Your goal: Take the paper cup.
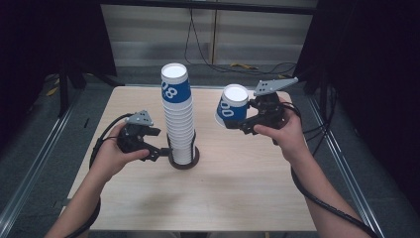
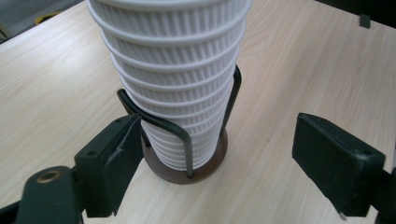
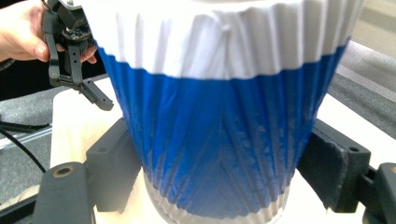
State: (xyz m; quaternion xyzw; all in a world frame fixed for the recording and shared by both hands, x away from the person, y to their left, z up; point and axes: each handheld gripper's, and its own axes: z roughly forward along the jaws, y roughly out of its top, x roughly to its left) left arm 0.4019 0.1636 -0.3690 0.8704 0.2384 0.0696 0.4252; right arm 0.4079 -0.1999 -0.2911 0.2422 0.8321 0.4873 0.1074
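Centrally on the wooden counter [image 1: 237,193], a tall stack of paper cups [image 1: 177,116] is standing upright in a dark wire cup holder [image 1: 184,159]. At right, the right claw [image 1: 236,122] is gripping a single blue-and-white paper cup [image 1: 233,106], its jaws pressing the crumpled wall and holding it clear above the counter, beside the stack's top. Low at left, the left claw [image 1: 163,150] is resting open just beside the holder's wire.

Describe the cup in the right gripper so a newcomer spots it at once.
On the wooden table a tall stack of cups stands in a dark wire holder. Right of it, the right gripper holds the single cup: blue-banded, tilted, off the table.
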